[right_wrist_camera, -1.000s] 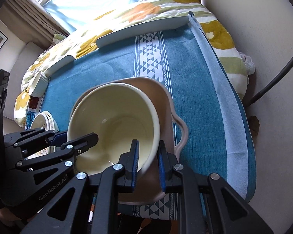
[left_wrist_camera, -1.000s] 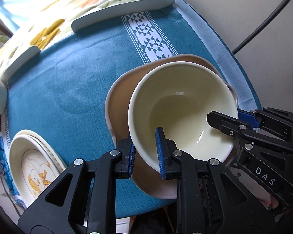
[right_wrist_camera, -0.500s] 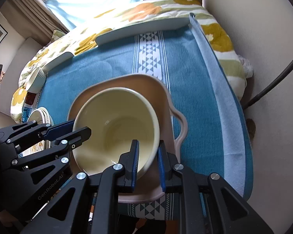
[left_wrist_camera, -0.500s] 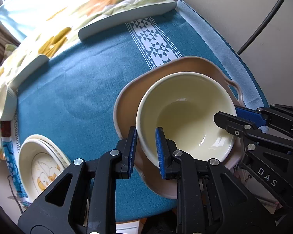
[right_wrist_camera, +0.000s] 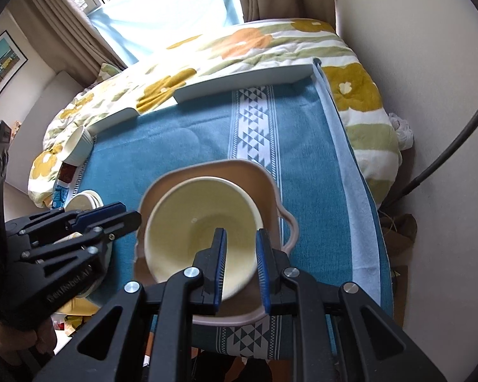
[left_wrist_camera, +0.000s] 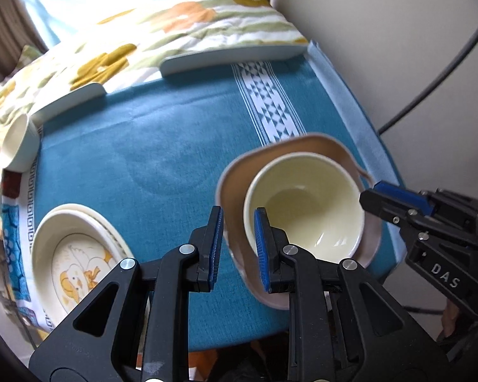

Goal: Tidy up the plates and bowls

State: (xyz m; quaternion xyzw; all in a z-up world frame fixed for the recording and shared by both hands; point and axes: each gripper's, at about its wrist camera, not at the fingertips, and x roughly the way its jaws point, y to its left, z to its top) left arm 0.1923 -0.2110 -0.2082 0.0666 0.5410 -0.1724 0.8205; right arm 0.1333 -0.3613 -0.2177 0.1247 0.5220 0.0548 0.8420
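Note:
A cream bowl [left_wrist_camera: 306, 210] sits inside a pink dish with handles [left_wrist_camera: 371, 232] on the blue tablecloth [left_wrist_camera: 162, 146]. My left gripper [left_wrist_camera: 237, 245] is open, its fingers lifted back from the near rims and holding nothing. My right gripper [right_wrist_camera: 240, 261] is open too, its fingers standing either side of the bowl's [right_wrist_camera: 200, 222] near wall above the pink dish [right_wrist_camera: 271, 184]. Each gripper shows in the other's view: the right one in the left wrist view [left_wrist_camera: 398, 200] and the left one in the right wrist view [right_wrist_camera: 111, 216].
A stack of duck-pattern plates [left_wrist_camera: 76, 254] lies at the front left, also seen in the right wrist view [right_wrist_camera: 83, 200]. A small white ribbed cup [left_wrist_camera: 16, 143] stands at the far left edge. White boards [left_wrist_camera: 232, 55] lie along the back by the floral quilt [right_wrist_camera: 239, 51]. A wall is on the right.
Both grippers let go of the bowl's rim, opened and drew back and up. The bowl has settled down into the pink dish.

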